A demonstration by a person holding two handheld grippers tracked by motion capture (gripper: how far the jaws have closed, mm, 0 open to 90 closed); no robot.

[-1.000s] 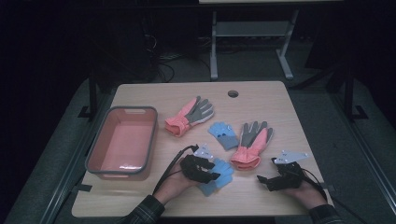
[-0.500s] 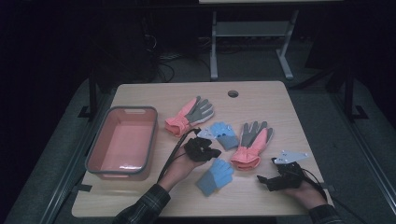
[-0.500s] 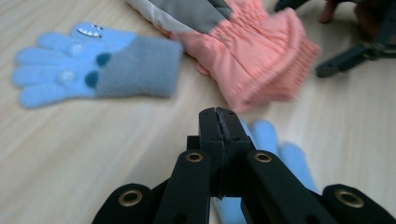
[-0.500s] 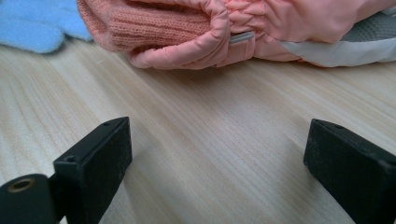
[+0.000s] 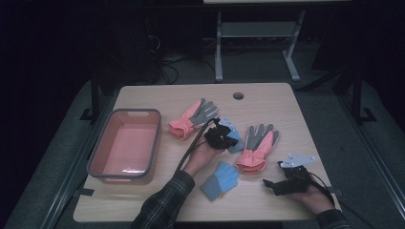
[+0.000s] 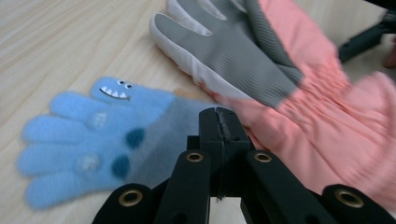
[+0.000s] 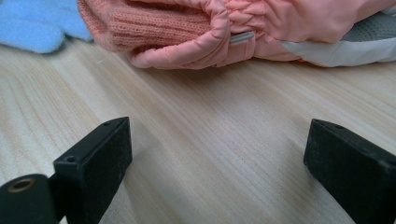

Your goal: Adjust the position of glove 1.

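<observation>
the left hand-held gripper (image 5: pixel 220 136), jaws together and empty, has left one blue glove (image 5: pixel 219 179) for the other (image 6: pixel 100 140); right hand-held gripper (image 5: pixel 282 183) rests apart.

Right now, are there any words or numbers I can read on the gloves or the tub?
None: no words, labels or numbers can be read anywhere.
The blue glove bears only a picture, a little face with eyes and jagged teeth, and dark dots, no letters.
The pink gloves, the pink tub and the table show no print from the high view.
</observation>
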